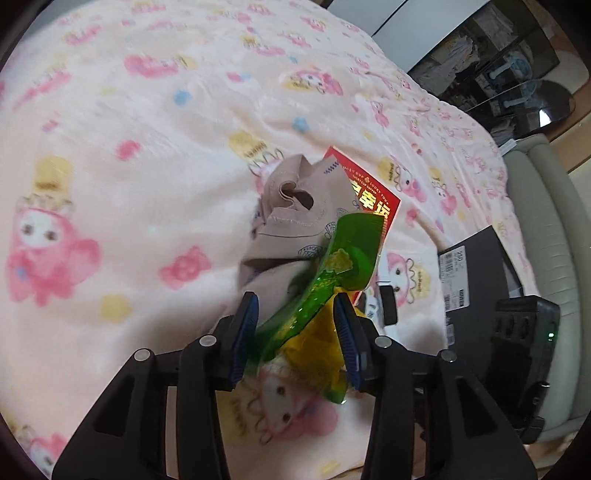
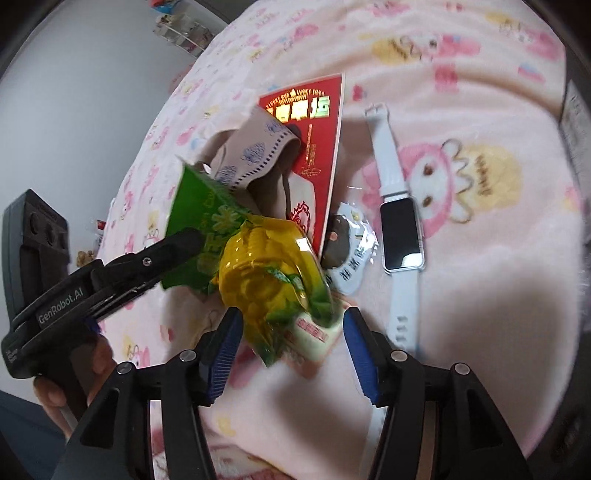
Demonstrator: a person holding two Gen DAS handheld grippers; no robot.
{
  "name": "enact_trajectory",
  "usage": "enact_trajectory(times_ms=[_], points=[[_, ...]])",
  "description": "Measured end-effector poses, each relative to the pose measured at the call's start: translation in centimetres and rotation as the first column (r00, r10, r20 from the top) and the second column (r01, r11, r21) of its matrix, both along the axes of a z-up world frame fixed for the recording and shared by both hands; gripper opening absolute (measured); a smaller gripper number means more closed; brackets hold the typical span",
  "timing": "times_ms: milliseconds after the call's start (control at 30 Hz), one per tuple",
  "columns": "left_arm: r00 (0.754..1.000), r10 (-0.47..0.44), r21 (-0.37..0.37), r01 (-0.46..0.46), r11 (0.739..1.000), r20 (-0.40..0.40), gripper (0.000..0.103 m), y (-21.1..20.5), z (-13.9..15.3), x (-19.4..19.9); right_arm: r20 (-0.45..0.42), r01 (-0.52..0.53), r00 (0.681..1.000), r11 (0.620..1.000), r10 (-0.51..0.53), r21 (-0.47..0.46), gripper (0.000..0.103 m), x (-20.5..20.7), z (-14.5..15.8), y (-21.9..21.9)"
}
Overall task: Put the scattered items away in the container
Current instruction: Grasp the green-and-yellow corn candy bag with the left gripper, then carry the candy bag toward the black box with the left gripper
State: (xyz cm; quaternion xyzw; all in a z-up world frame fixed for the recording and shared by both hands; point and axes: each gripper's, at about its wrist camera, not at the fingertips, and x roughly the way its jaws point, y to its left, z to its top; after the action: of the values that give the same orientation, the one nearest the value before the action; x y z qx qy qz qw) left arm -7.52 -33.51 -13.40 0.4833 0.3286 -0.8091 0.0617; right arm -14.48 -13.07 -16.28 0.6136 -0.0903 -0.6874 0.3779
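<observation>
A green and yellow snack packet [image 1: 325,291] [image 2: 258,266] lies on the pink blanket, partly over a beige sock [image 1: 291,221] [image 2: 255,155] and a red card [image 1: 373,192] [image 2: 314,140]. My left gripper [image 1: 295,325] is open with the packet between its fingers; it also shows in the right wrist view [image 2: 177,243]. My right gripper [image 2: 291,343] is open, its fingers on either side of the packet's near end. A white smartwatch [image 2: 399,221] and a small round sachet [image 2: 347,251] lie right of the card. A dark box [image 1: 480,280] sits at the right.
The pink cartoon-print blanket [image 1: 129,147] covers the whole bed. A cream padded bed frame [image 1: 546,229] runs along the right edge. Dark furniture stands beyond it. A grey wall and small shelves [image 2: 181,29] lie past the bed's far left side.
</observation>
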Motion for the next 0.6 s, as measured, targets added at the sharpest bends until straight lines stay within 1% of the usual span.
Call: enact_trajectory(times_ms=[67,133,167,200,267,300,400,433,500,600], points=[[1.0,-0.024,0.032,0.024,0.999,0.007,0.04,0.5,-0.8,-0.2,0.008,-0.007,1.0,0.999,0.007,-0.039,0.053,-0.4,-0.3,-0.3],[1.0,-0.021,0.033,0.021,0.999,-0.006,0.036,0.6,-0.8,0.2,0.01,-0.008,1.0,0.999,0.008,-0.052,0.055,-0.7,-0.4,-0.3],[1.0,-0.018,0.038,0.018,0.999,-0.004,0.029,0.5,-0.7,0.4,0.018,-0.007,1.0,0.998,0.008,-0.068,0.055,-0.9,-0.5,-0.3],[1.0,-0.014,0.045,0.014,0.999,-0.001,0.025,0.4,-0.6,0.6,0.027,-0.002,1.0,0.996,0.004,-0.09,0.055,-1.0,-0.5,0.0],[1.0,-0.025,0.072,0.025,0.997,-0.001,0.025,0.6,-0.2,1.0,0.033,0.013,0.999,0.991,-0.009,-0.133,0.055,-1.0,-0.2,0.6],[0.999,-0.033,0.073,0.033,0.997,-0.003,0.023,0.9,0.2,1.3,0.03,0.023,0.999,0.988,-0.018,-0.15,0.055,-0.9,0.2,1.0],[0.998,-0.061,0.056,0.061,0.997,-0.007,0.023,2.4,1.8,2.3,0.017,0.037,0.999,0.985,-0.035,-0.17,0.055,-0.3,1.6,2.0],[0.997,-0.071,0.049,0.072,0.996,-0.017,0.023,3.1,2.5,2.8,0.008,0.036,0.999,0.984,-0.035,-0.173,0.055,0.0,2.2,2.4],[0.996,-0.081,0.057,0.082,0.995,-0.032,0.023,3.9,3.6,3.4,-0.005,0.047,0.999,0.982,-0.049,-0.185,0.055,0.7,3.5,3.6],[0.99,-0.12,0.047,0.124,0.991,-0.071,0.023,6.6,6.3,4.4,-0.034,0.068,0.996,0.977,-0.077,-0.201,0.055,2.2,5.9,6.0]])
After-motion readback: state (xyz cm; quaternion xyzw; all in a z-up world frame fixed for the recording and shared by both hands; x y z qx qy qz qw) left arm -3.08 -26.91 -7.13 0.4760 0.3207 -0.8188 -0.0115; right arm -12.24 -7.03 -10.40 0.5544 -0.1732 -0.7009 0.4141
